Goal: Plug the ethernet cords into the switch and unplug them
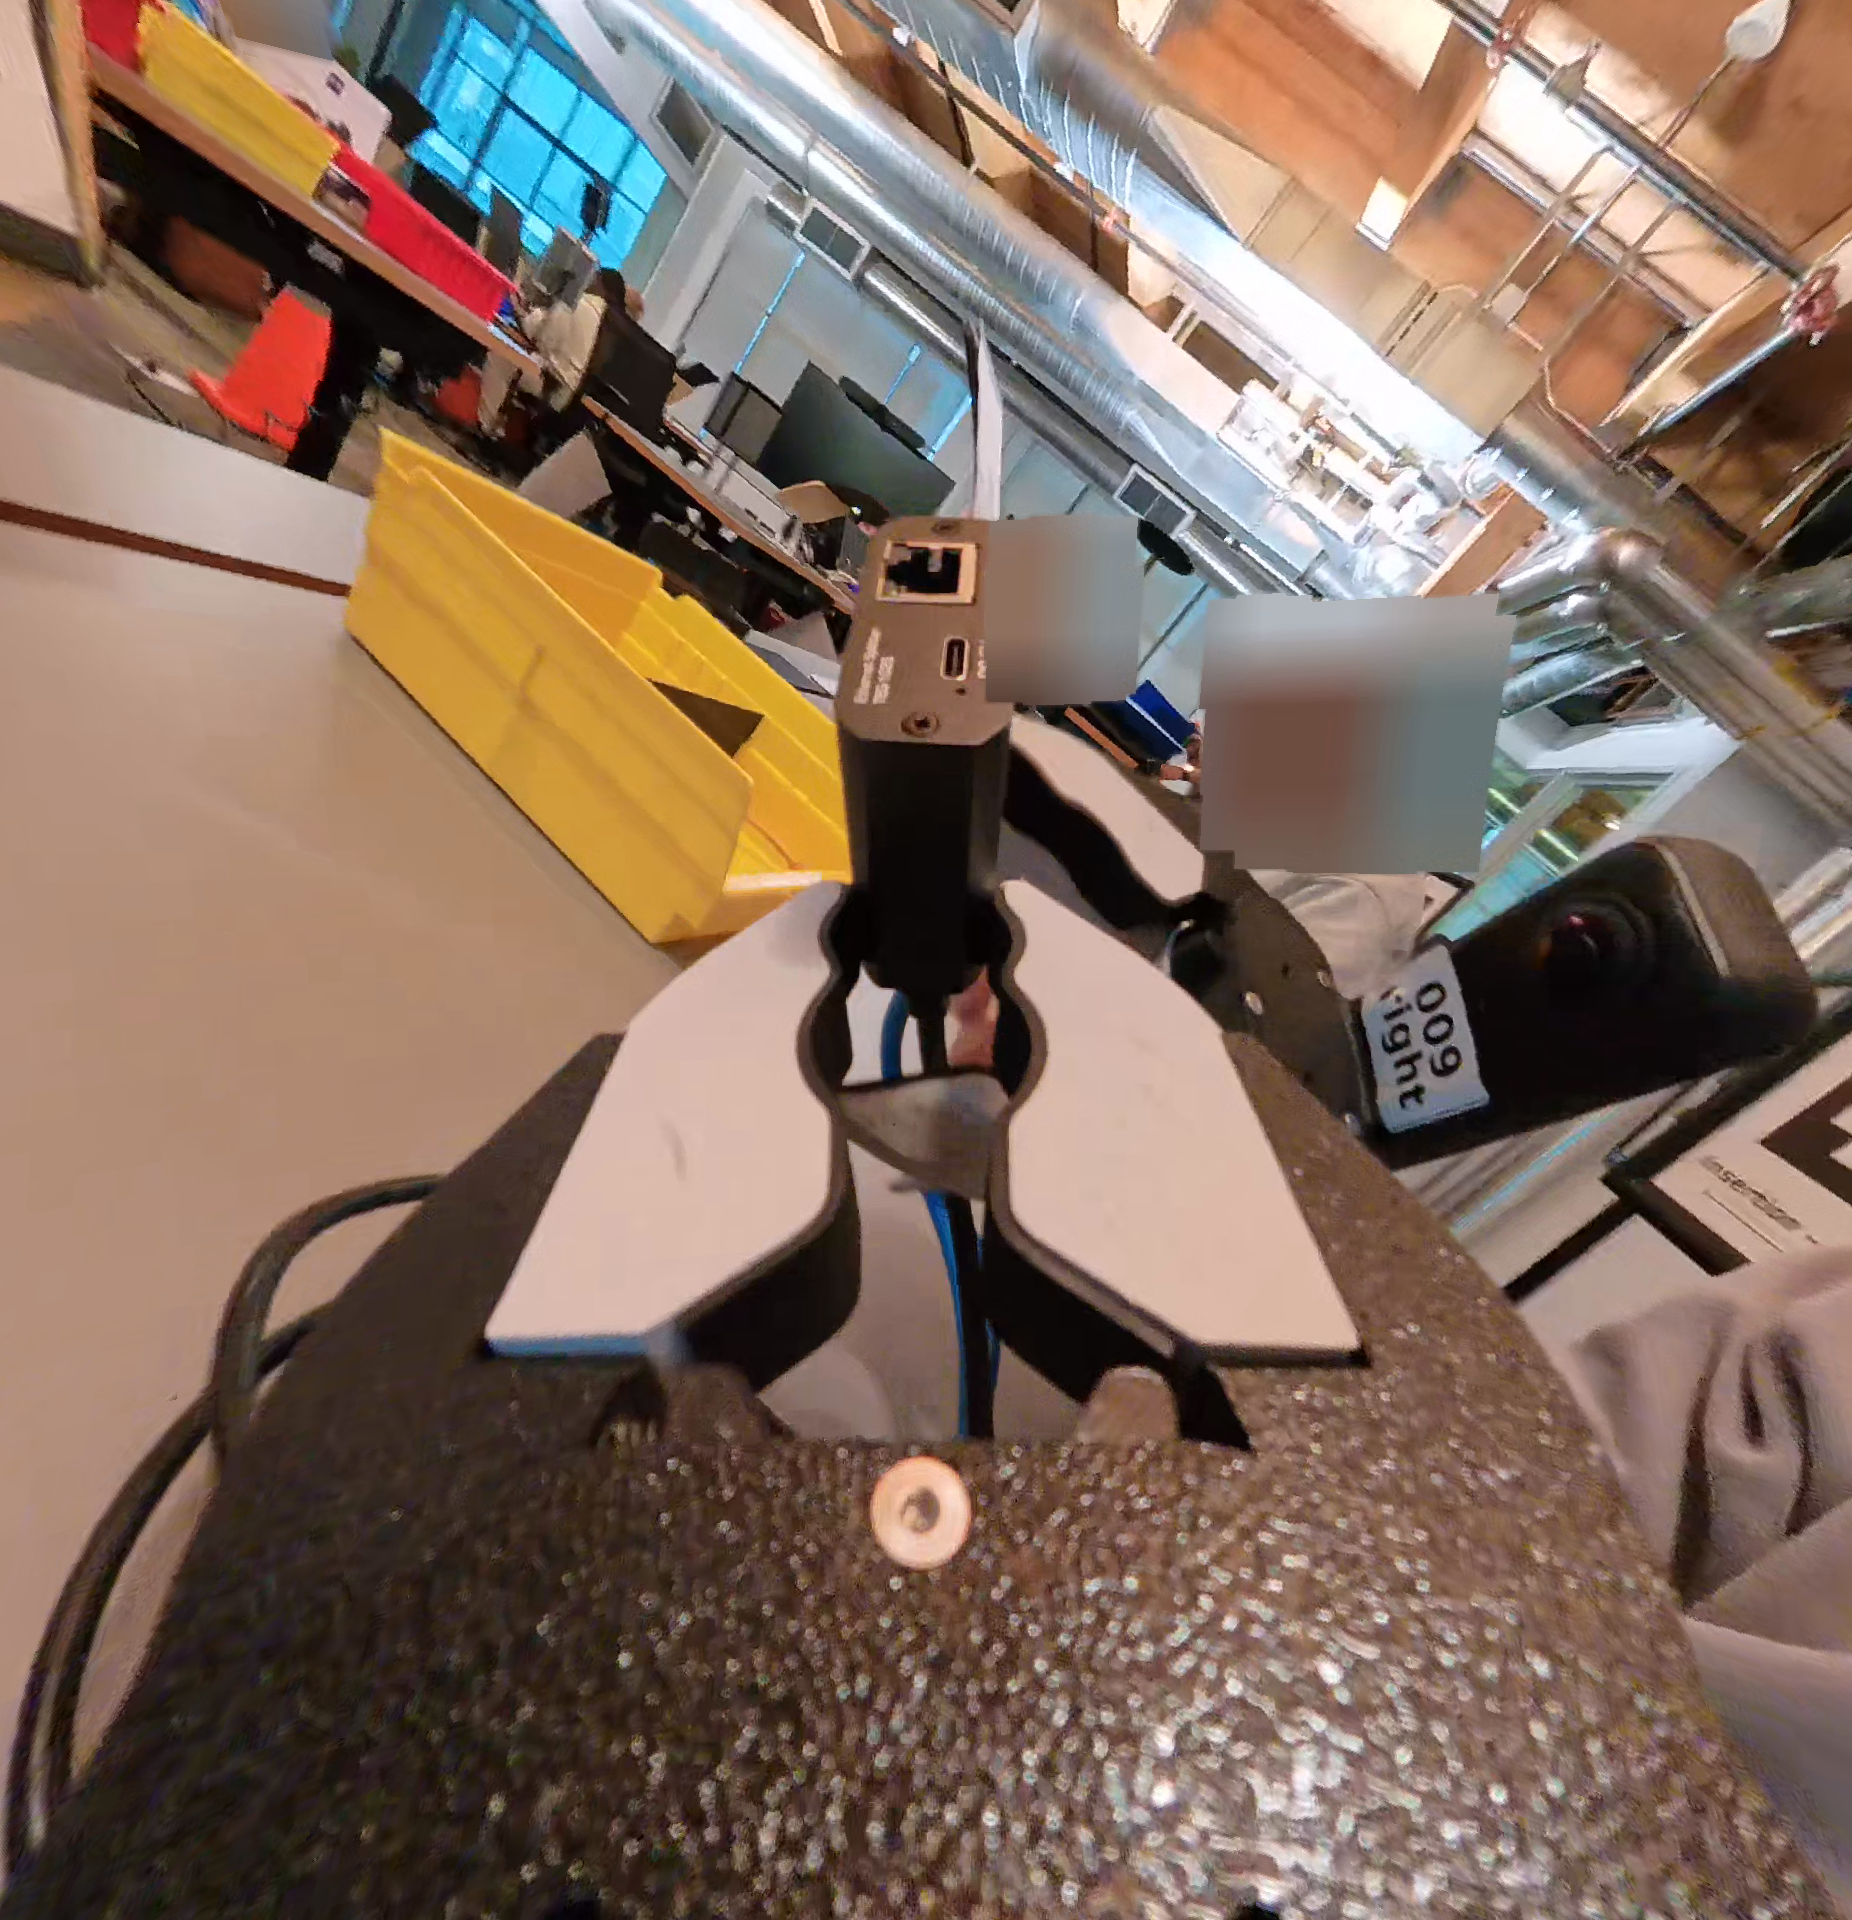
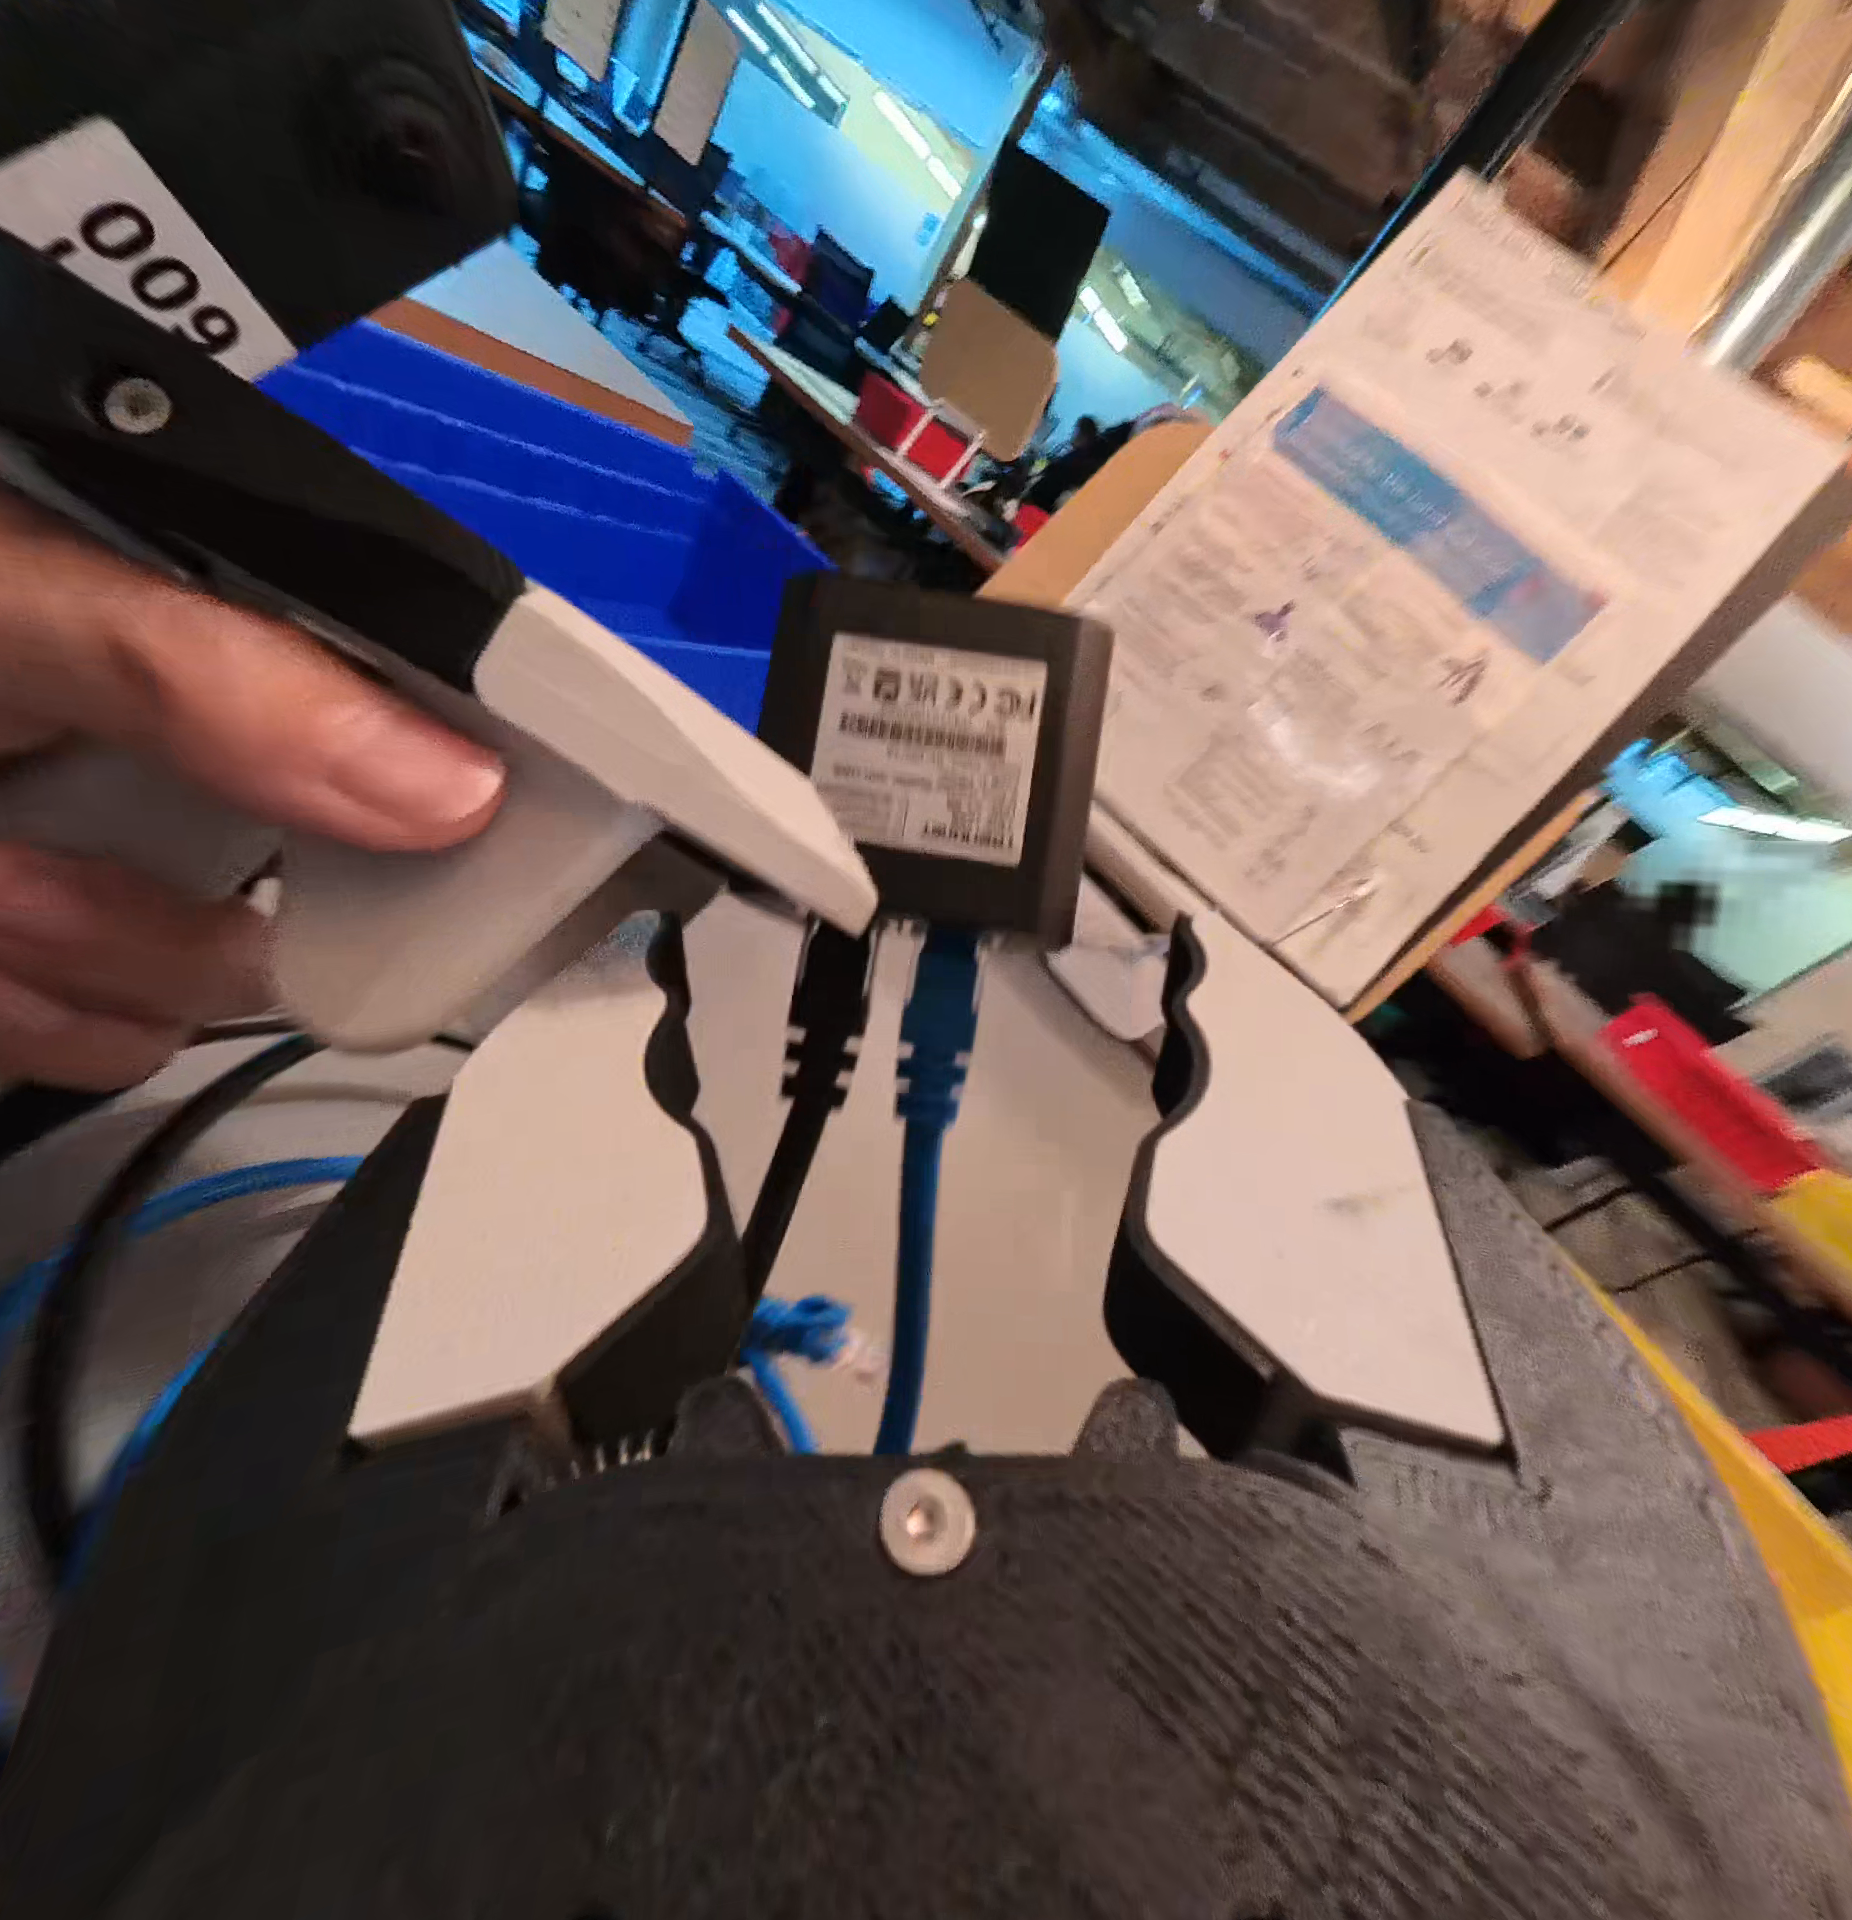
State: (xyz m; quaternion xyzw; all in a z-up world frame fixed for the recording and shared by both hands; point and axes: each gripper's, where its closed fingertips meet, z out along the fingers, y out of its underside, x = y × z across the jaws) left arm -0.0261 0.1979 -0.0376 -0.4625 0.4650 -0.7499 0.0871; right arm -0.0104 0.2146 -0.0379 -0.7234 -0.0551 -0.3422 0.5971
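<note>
My left gripper is shut on the lower end of the black switch and holds it upright above the table. One ethernet port at its top end is empty. A black cord and a blue cord are plugged into its lower face. Both also show between my left fingers, the blue cord and the black cord. My right gripper is open, its jaws either side of the two plugs without touching them. The switch shows its label side there. A loose blue plug lies below.
A yellow bin stands on the grey table to the left. A blue bin sits behind the switch. A board with a printed sheet leans at the right. A hand holds the left gripper's handle. Cords loop on the table. My two grippers' fingertips are within a few centimetres of each other.
</note>
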